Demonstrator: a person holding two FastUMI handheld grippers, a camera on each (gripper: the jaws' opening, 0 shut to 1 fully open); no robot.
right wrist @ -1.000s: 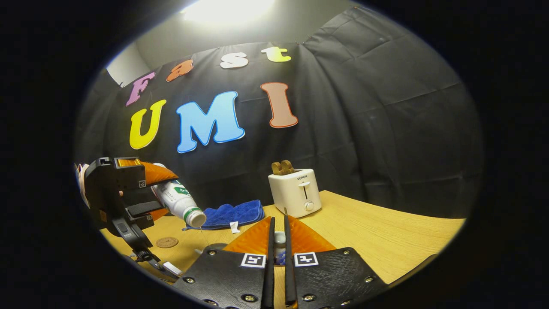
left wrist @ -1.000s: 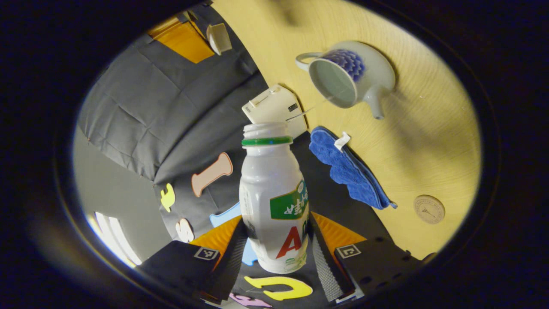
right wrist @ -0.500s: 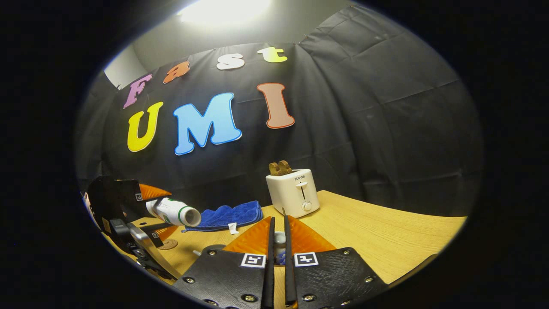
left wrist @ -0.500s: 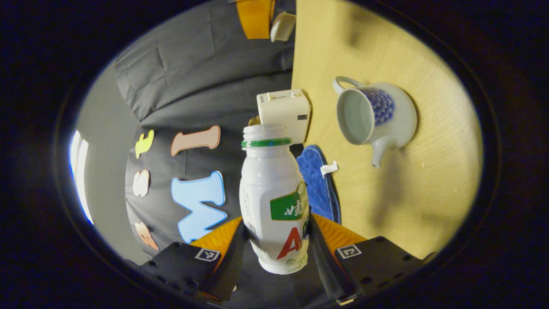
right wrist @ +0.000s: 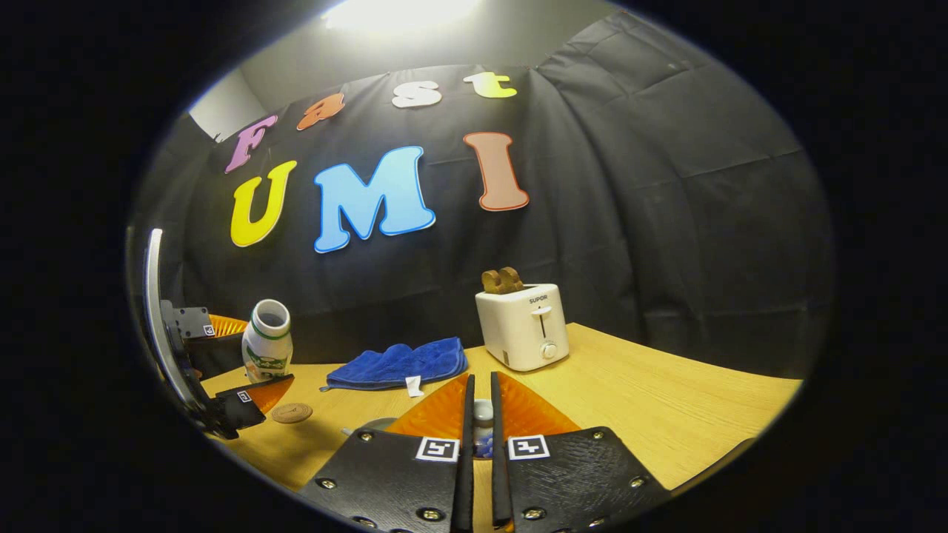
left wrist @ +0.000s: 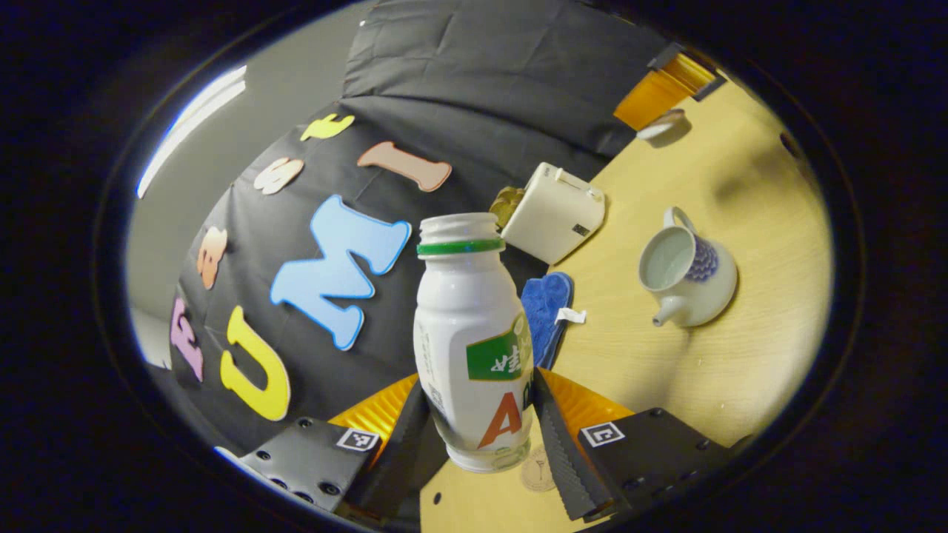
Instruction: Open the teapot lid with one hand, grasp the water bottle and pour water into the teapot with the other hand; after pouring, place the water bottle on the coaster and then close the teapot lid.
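One water bottle (left wrist: 472, 348) — upright, mouth up.

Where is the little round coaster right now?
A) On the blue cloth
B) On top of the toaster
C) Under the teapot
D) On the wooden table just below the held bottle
D: the coaster lies flat on the table, peeking out beneath the water bottle that the left gripper clamps, apart from the open teapot.

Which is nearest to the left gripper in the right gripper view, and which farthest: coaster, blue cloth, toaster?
1. Coaster: on the table just beside the left gripper, which holds the water bottle.
2. Blue cloth: mid-table, farther right.
3. Toaster: farthest, toward the back wall.
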